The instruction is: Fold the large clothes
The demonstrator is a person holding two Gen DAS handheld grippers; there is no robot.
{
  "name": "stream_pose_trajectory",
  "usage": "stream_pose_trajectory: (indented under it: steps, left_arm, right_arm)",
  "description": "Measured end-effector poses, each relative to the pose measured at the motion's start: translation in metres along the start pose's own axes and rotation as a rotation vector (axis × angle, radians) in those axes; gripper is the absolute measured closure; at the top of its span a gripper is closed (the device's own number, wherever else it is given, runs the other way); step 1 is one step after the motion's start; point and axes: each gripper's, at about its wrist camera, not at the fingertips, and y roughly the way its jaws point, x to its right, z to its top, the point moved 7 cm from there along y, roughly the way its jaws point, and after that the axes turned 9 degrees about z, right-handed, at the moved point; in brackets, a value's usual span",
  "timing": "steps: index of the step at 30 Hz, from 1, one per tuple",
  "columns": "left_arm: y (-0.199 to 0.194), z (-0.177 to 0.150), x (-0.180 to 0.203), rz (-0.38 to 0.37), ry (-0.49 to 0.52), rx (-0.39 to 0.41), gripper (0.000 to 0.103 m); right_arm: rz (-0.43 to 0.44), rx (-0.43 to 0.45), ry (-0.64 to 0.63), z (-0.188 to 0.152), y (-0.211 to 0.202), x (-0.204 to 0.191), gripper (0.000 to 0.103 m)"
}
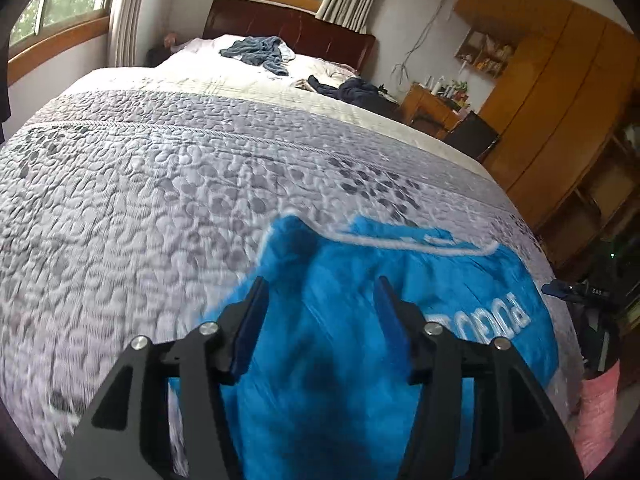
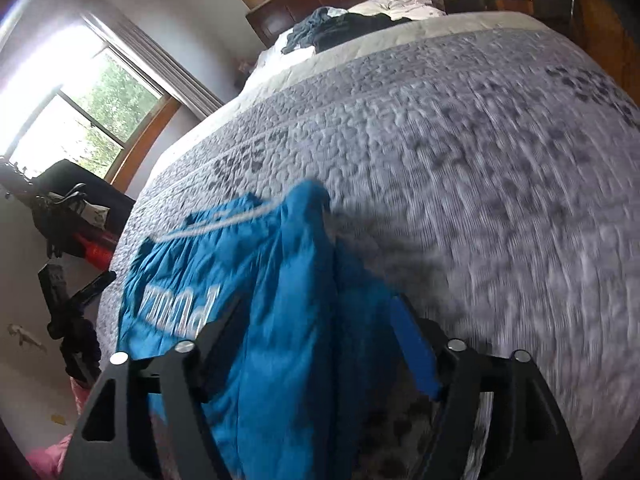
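Blue garment [image 1: 344, 320] lies bunched on the quilted bed [image 1: 160, 184], between the spread, released left tongs [image 1: 320, 284] and right tongs [image 2: 316, 308].

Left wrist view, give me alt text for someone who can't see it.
A bright blue garment with white lettering lies on a grey quilted bedspread, seen between the open left tongs, whose fingers straddle the cloth. Farther up the bed, darker clothes lie crumpled near the headboard.

A garment [image 1: 352, 320] is lying on the near part of the bed [image 1: 140, 200], between the left hand-held gripper [image 1: 320, 292] fingers. Behind it, crumpled clothes [image 1: 260, 52] are lying by the headboard [image 1: 288, 28]; a wardrobe [image 1: 560, 92] is standing right.
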Motion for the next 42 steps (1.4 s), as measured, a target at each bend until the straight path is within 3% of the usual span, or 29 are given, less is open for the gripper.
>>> stream_pose_trajectory:
  steps: [13,27,37,42]
  left_arm:
    - [-0.029,-0.069,0.022,-0.001,0.011,-0.004,0.041]
    - [-0.015,-0.09,0.02,0.019,0.031,-0.003,0.038]
    - [-0.008,-0.092,0.022,0.033,0.054,-0.018,0.036]
    - [-0.007,-0.092,0.022,0.028,0.054,-0.023,0.036]
  right_arm:
    - [0.101,-0.019,0.084,-0.087,-0.013,0.005,0.019]
    - [0.238,-0.028,0.165,-0.103,0.021,0.013,0.019]
    - [0.257,-0.003,0.118,-0.099,0.029,-0.007,0.057]
    - [0.26,0.008,0.118,-0.1,0.03,-0.007,0.06]
